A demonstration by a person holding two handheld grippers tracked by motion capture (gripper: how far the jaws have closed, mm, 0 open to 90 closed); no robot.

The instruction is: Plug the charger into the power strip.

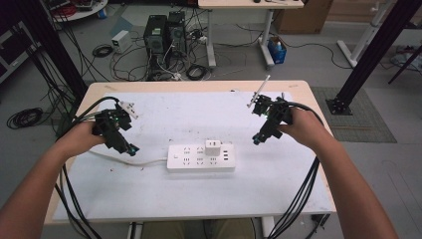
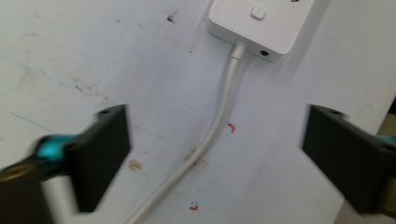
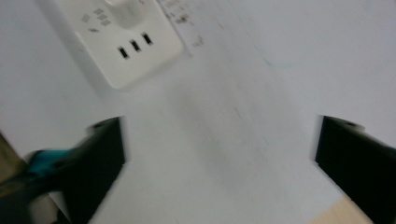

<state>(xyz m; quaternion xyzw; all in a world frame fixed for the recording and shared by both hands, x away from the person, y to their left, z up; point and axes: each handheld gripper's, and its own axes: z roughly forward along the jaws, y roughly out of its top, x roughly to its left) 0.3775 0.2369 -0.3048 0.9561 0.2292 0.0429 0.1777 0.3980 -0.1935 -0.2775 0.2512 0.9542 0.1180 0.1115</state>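
With both hand-held grippers, left (image 1: 132,149) and right (image 1: 256,139), gaping wide and empty beside the power strip (image 1: 200,158), a careless reach could knock its white adapter (image 1: 213,147) loose.

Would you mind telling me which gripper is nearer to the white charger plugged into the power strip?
Right. The right gripper hovers just beyond the strip's USB end, near the charger; the left gripper hangs over the cord, past the opposite end.
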